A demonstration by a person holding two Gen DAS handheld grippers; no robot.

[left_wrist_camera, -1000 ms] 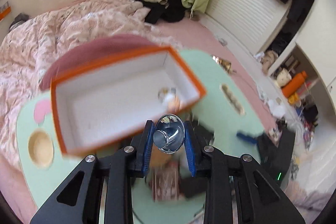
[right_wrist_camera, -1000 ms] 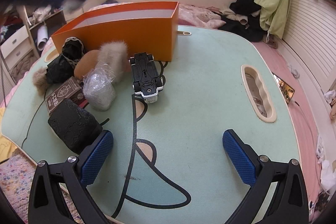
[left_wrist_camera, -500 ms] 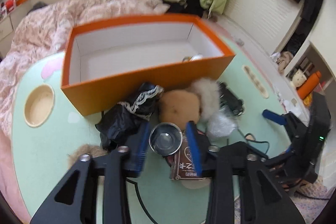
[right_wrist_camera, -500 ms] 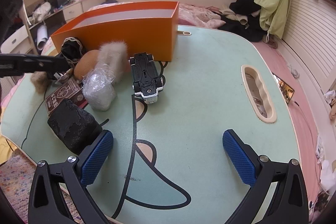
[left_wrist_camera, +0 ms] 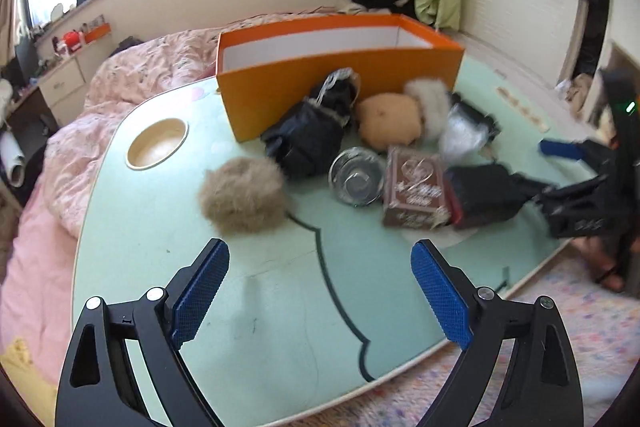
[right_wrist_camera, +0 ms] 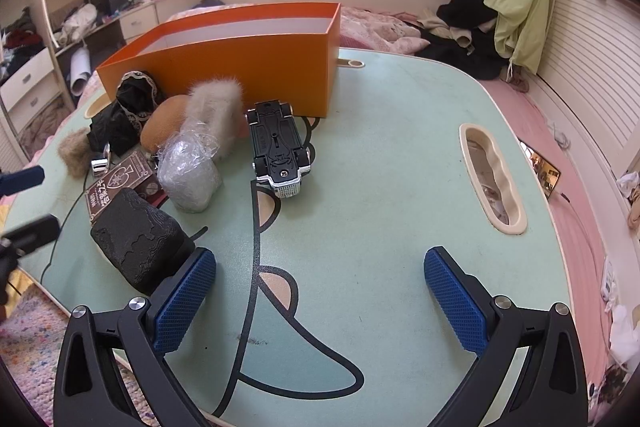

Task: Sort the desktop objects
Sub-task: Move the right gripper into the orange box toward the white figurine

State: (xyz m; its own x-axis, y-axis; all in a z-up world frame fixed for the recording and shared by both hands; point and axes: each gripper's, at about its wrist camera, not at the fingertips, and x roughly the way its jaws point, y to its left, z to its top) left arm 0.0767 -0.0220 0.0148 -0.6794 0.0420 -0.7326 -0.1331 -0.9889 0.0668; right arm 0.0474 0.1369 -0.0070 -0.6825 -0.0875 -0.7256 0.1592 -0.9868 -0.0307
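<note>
Inside of orange box [left_wrist_camera: 340, 83] mostly hidden behind its near wall; only a strip of white lining visible. Left gripper [left_wrist_camera: 320, 291] opening, nothing between its blue pads, hovering over bare green table [left_wrist_camera: 260, 327]. Right gripper [right_wrist_camera: 320, 299] spread wide, empty. Round metal tin [left_wrist_camera: 356, 175] lying on the table in front of the box, beside brown card box [left_wrist_camera: 416, 191]. Brown fur ball [left_wrist_camera: 244, 199] left of the tin. Toy car [right_wrist_camera: 278, 151] upside down against the box. Blurred at right edge of left view. Pink bedding [left_wrist_camera: 132, 75] behind the box, window above.
</note>
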